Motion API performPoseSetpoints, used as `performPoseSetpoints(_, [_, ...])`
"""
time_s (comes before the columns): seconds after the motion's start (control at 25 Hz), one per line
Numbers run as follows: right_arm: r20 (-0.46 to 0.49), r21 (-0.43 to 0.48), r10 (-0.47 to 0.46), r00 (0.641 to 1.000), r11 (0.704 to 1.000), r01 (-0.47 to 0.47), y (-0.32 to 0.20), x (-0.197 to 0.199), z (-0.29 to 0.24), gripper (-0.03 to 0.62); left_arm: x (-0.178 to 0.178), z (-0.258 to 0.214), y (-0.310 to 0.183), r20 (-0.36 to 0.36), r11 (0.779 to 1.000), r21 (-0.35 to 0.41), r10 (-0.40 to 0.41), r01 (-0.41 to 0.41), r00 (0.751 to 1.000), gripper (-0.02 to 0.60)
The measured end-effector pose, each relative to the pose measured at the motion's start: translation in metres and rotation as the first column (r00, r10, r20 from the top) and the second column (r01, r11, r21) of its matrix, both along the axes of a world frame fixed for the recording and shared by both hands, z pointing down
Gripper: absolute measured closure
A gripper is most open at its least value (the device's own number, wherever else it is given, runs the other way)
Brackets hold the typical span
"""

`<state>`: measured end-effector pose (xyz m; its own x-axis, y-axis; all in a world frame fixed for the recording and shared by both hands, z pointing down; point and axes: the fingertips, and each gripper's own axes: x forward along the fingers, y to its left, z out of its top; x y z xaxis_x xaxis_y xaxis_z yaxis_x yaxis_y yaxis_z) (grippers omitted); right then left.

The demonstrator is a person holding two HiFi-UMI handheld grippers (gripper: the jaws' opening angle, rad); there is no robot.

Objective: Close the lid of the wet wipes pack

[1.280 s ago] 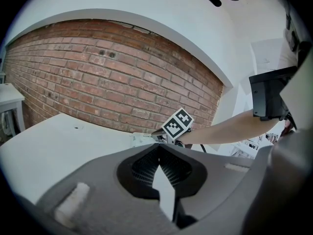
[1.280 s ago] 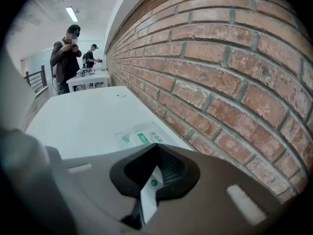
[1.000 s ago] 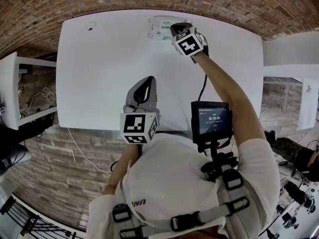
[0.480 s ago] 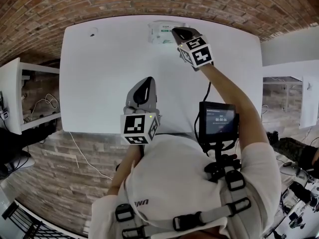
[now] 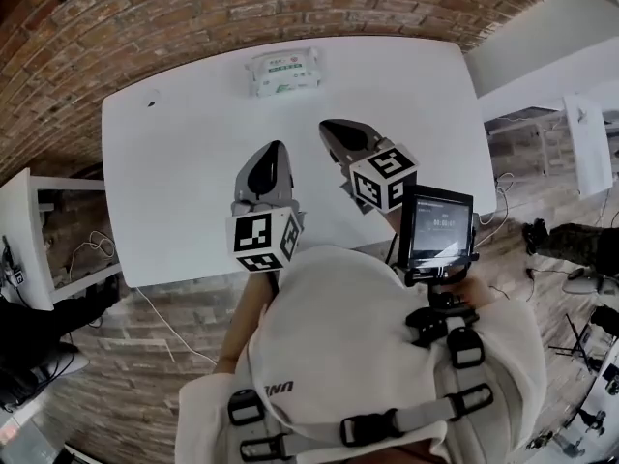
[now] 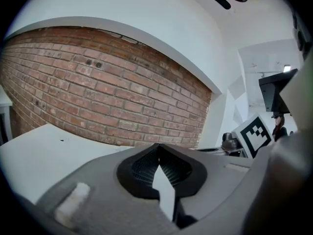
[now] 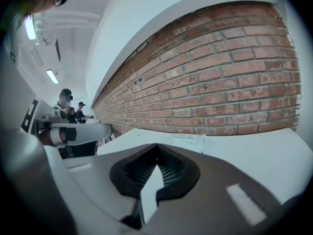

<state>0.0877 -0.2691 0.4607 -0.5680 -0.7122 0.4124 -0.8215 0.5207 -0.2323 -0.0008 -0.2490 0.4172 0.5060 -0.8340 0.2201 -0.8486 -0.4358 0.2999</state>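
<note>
The wet wipes pack [image 5: 284,72], white with green print, lies flat at the far edge of the white table [image 5: 193,153]; its lid looks down flat. In the right gripper view the pack [image 7: 188,142] shows beyond the jaws, near the brick wall. My right gripper [image 5: 340,135] is held over the table's middle, well short of the pack, jaws shut on nothing. My left gripper [image 5: 271,165] hangs beside it to the left, also shut and empty. In the left gripper view the left gripper [image 6: 157,161] points at the wall, with no pack in sight.
A brick wall [image 5: 193,17] runs behind the table. A small dark speck [image 5: 151,103] marks the far left of the tabletop. A white shelf unit [image 5: 29,230] stands to the left and another white table [image 5: 571,114] to the right. People stand far off in the right gripper view.
My right gripper has pulled back from the pack toward me, to the table's middle. The left gripper has stayed about where it was. The head view has shifted.
</note>
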Motion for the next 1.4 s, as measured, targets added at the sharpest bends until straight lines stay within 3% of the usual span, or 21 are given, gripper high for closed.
performPoseSetpoints(0.36, [0.027, 0.085, 0.108, 0.994, 0.990, -0.110, 0.022, 0.000, -0.032, 0.588, 0.011, -0.007, 0.008, 0.039, 0.999, 0.036, 0.001, -0.002, 0.999, 0.581])
performPoseSetpoints(0.64, [-0.018, 0.137, 0.073, 0.997, 0.988, -0.069, 0.014, -0.011, -0.035, 0.588, -0.002, -0.007, 0.001, 0.038, 0.999, 0.039, -0.031, 0.030, 0.999, 0.581])
performPoseSetpoints(1.4, [-0.021, 0.143, 0.049, 0.999, 0.989, -0.046, 0.010, -0.023, -0.032, 0.588, -0.009, 0.000, 0.000, 0.038, 0.999, 0.035, -0.027, 0.026, 0.999, 0.581])
